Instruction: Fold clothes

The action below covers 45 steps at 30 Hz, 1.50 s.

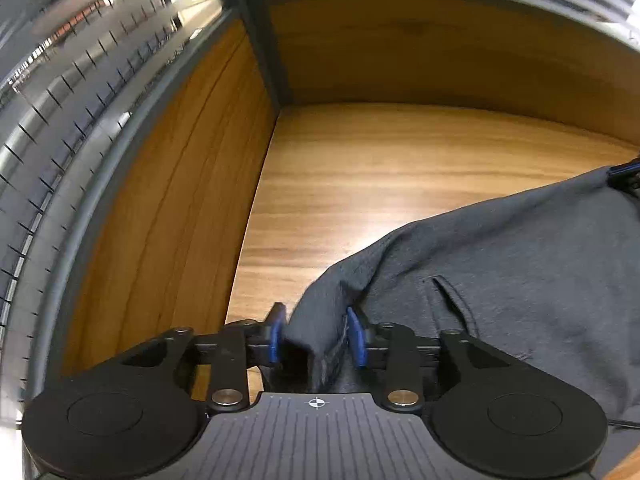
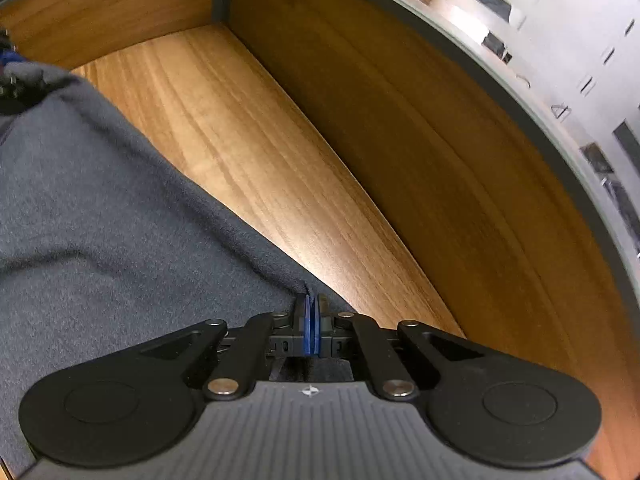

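Observation:
A dark grey garment [image 1: 520,264] lies on the wooden table, with a slit pocket showing near its middle. My left gripper [image 1: 316,332] has its blue-padded jaws apart, with a bunched corner of the garment between them and a gap beside the left pad. In the right wrist view the same garment [image 2: 100,216] fills the left half. My right gripper [image 2: 311,320] is shut on the garment's edge, blue pads pressed together. The right gripper also shows at the far right of the left wrist view [image 1: 624,174], at the garment's far corner.
The wooden table [image 1: 380,184] is boxed in by wooden side panels [image 1: 160,208] and a back panel [image 1: 440,48], with a dark post [image 1: 256,32] in the corner. A wooden wall [image 2: 460,160] runs close along the right.

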Tool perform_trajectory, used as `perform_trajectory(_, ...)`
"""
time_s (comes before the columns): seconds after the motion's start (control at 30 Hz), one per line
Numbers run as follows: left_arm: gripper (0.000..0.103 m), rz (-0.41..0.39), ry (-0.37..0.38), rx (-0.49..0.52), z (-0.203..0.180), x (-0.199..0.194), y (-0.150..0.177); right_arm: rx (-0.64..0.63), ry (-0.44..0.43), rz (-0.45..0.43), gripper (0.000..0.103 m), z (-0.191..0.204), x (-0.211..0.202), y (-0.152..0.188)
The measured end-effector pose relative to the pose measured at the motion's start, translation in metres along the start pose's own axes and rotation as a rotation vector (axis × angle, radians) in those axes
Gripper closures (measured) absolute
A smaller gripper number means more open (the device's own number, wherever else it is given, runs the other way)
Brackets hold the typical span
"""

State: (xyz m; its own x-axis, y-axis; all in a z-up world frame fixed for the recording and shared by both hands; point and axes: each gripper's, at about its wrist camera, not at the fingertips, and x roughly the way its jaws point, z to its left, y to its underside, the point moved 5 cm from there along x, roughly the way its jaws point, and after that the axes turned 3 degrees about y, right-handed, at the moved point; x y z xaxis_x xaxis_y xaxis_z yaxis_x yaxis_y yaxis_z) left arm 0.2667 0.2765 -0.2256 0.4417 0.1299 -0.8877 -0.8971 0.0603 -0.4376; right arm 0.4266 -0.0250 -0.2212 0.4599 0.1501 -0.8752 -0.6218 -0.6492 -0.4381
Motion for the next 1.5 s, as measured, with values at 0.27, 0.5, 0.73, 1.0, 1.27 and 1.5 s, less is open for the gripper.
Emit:
perform_trajectory(0.27, 0.043, -0.023, -0.040, 0.015, -0.002, 0.005, -0.001, 0.046, 0.026, -0.022, 0.082, -0.008, 0.005, 0.017)
perform_trajectory(0.5, 0.033, -0.125, -0.026, 0.074, -0.021, -0.052, 0.009, 0.209, 0.026, -0.061, 0.059, -0.026, -0.048, 0.046)
perform_trajectory(0.73, 0.032, -0.207, 0.066, 0.134, -0.058, -0.107, 0.022, 0.315, 0.064, -0.029, 0.056, -0.009, -0.114, 0.106)
perform_trajectory(1.0, 0.032, -0.228, 0.122, 0.202, -0.112, -0.133, 0.046, 0.397, 0.096, 0.037, 0.056, 0.011, -0.163, 0.191)
perform_trajectory(1.27, 0.031, -0.214, 0.163, 0.239, -0.174, -0.145, 0.065, 0.451, 0.136, 0.059, 0.056, 0.007, -0.189, 0.260)
perform_trajectory(1.5, 0.030, -0.183, 0.163, 0.265, -0.230, -0.143, 0.081, 0.430, 0.102, 0.047, 0.056, -0.005, -0.169, 0.280)
